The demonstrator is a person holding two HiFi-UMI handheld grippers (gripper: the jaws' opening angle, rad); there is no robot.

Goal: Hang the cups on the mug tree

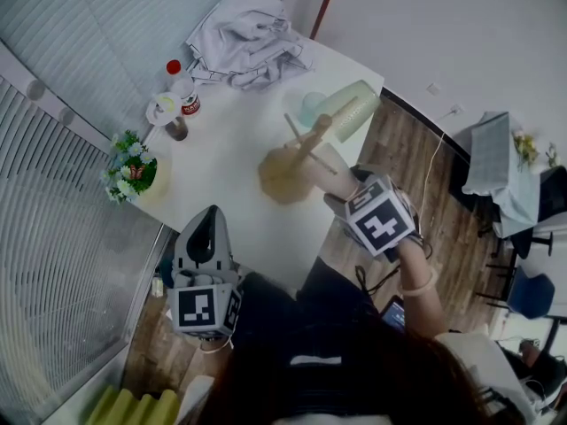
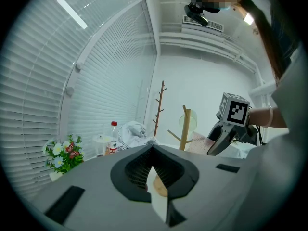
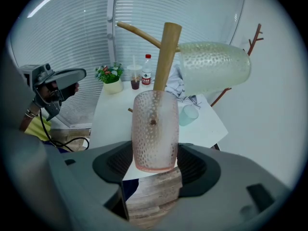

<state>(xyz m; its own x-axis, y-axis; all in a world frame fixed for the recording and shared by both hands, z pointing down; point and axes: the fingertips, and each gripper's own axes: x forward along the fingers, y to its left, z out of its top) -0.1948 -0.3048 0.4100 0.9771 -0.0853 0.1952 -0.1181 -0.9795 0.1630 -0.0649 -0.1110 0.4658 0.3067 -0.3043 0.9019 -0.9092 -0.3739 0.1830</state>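
- White tabletop [image 1: 226,180] beside slatted blinds, wood floor below. On it a wooden mug tree [image 1: 306,144], flowers [image 1: 133,168], a bottle [image 1: 183,91] and, at the far end, a crumpled cloth [image 1: 244,38].
- Green cup [image 3: 214,66] already on an upper peg, lying sideways with its mouth toward the post. Small pale cup [image 3: 188,114] on the tabletop beyond the tree, not yet hung.
- Pink cup [image 3: 154,129]: translucent, dimpled all over, no handle in sight. Probably light and stiff. Plastic or glass impossible to tell, so best treated as breakable.
- Dimples likely to give the pads some bite, yet the round wall apt to turn or slide under a weak pinch.
- Best hold, as a judgement: across the body toward the closed end, mouth left free for the peg, and a gentle squeeze only.
- Right tongs [image 3: 155,154] spread wide, with the pink cup directly between the two jaws and filling the gap. Pads seemingly pressed on opposite sides of its lower body, so held, by the look of it.
- Pink cup right in front of the post, below the green cup. Dark spot showing through its wall, probably a peg tip inside, so likely already partly on a lower peg.
- Left tongs [image 2: 153,150] closed tip to tip with nothing between them, level over the near edge of the tabletop, well apart from the tree and all three cups.
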